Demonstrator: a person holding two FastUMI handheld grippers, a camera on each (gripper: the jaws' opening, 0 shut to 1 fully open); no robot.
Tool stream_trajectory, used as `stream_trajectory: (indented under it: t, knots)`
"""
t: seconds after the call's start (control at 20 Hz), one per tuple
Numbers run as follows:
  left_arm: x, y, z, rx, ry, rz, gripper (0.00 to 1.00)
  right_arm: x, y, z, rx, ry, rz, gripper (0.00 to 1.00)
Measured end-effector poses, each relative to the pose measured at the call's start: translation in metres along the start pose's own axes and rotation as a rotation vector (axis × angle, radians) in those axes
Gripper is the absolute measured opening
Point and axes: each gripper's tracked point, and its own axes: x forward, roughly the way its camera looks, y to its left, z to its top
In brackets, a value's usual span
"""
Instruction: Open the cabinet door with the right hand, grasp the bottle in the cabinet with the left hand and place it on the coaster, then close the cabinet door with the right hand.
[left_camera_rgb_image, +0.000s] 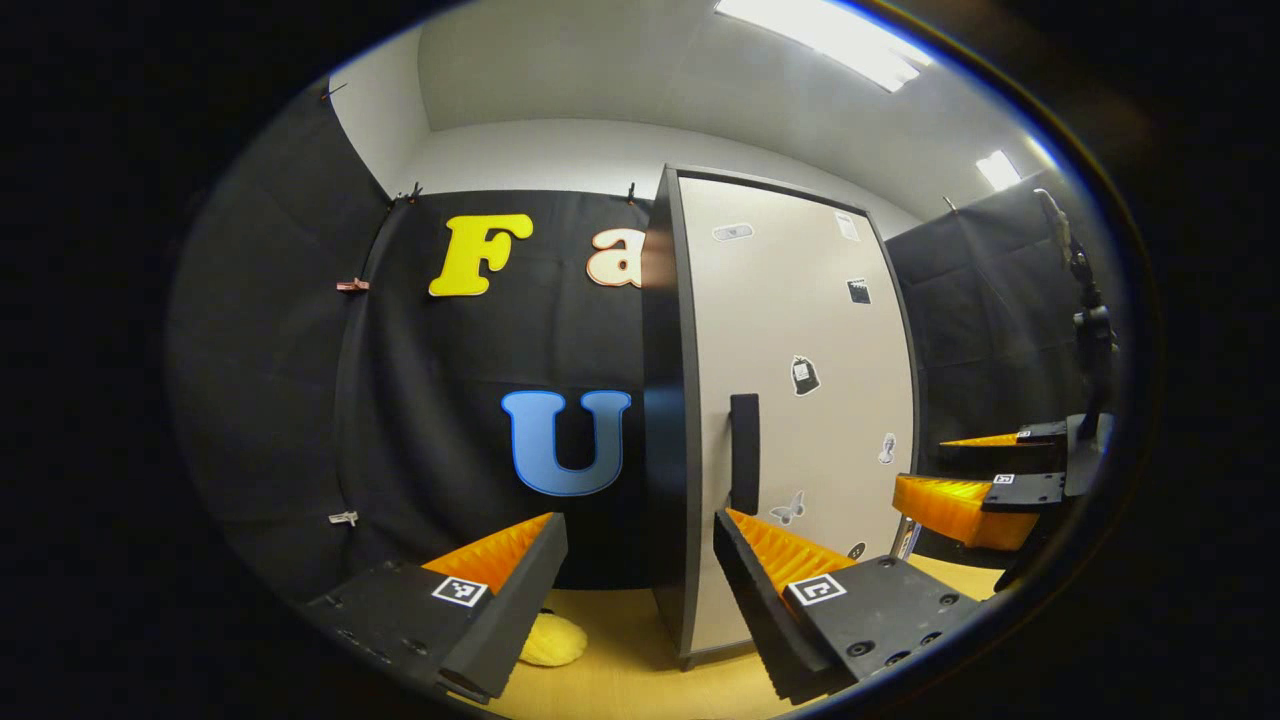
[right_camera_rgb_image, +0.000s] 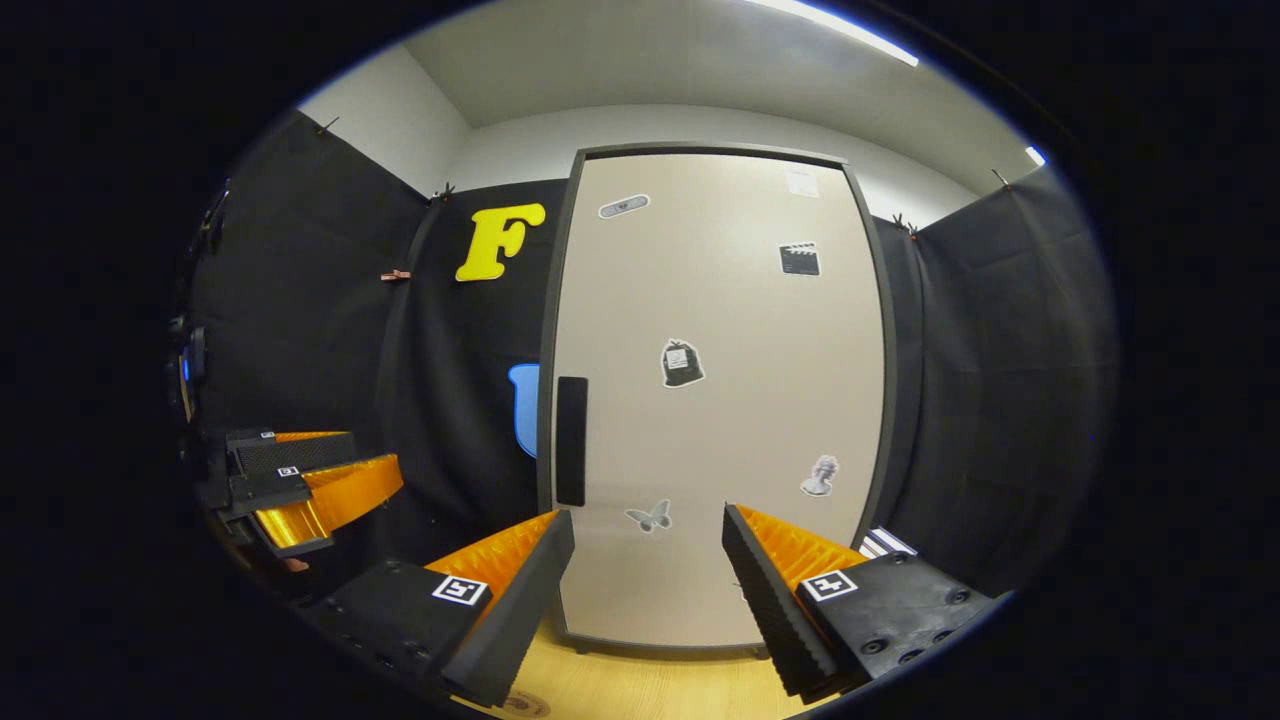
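Cabinet door (right_camera_rgb_image: 715, 400) stands shut before you, the bottle unseen behind it. Both your right tongs (right_camera_rgb_image: 648, 580) and left tongs (left_camera_rgb_image: 640, 585) gape empty; miss the slim dark handle (right_camera_rgb_image: 571, 440) and they could skid off.

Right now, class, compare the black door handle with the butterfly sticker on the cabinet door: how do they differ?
The handle is a tall plain black bar near the door's left edge; the butterfly sticker is small, grey and winged. The handle stands upright and higher; the butterfly sticker sits lower, right of the handle's foot. Both are on the closed cabinet door.
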Motion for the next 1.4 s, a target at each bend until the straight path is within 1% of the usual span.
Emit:
stream_trajectory:
  t: [0.2,0.4,0.5,0.6,0.75,0.85,1.0,1.2,1.25,1.3,1.35,1.4]
  knots:
    - [-0.003,0.025,-0.009,0.003,0.015,0.024,0.93,0.032,0.030,-0.001,0.001,-0.022,0.017,0.97]
    - [-0.005,0.046,-0.021,0.004,0.037,0.026,0.93,0.071,0.055,-0.014,-0.003,-0.021,-0.012,0.96]
    - [-0.006,0.053,-0.029,-0.008,0.052,0.017,0.93,0.090,0.059,-0.018,-0.013,-0.024,-0.048,0.95]
    - [-0.005,0.063,-0.038,-0.023,0.069,0.021,0.93,0.109,0.066,-0.020,-0.007,-0.032,-0.062,0.95]
    - [-0.004,0.080,-0.049,-0.054,0.093,0.038,0.93,0.132,0.066,-0.026,0.017,-0.020,-0.099,0.95]
    - [-0.005,0.090,-0.052,-0.069,0.097,0.052,0.93,0.143,0.064,-0.024,0.030,-0.035,-0.118,0.91]
    - [-0.010,0.104,-0.056,-0.075,0.098,0.073,0.94,0.159,0.059,-0.023,0.026,-0.045,-0.143,0.90]
    - [-0.010,0.115,-0.065,-0.095,0.118,0.098,0.94,0.167,0.053,-0.027,0.019,-0.039,-0.187,0.79]
    - [-0.010,0.116,-0.066,-0.098,0.120,0.101,0.94,0.168,0.051,-0.028,0.020,-0.037,-0.200,0.69]
    - [-0.010,0.117,-0.067,-0.100,0.120,0.103,0.94,0.168,0.051,-0.026,0.025,-0.039,-0.200,0.71]
    - [-0.010,0.118,-0.067,-0.102,0.119,0.104,0.94,0.168,0.054,-0.024,0.034,-0.043,-0.190,0.61]
    - [-0.010,0.118,-0.067,-0.101,0.119,0.106,0.94,0.168,0.054,-0.022,0.045,-0.048,-0.187,0.60]
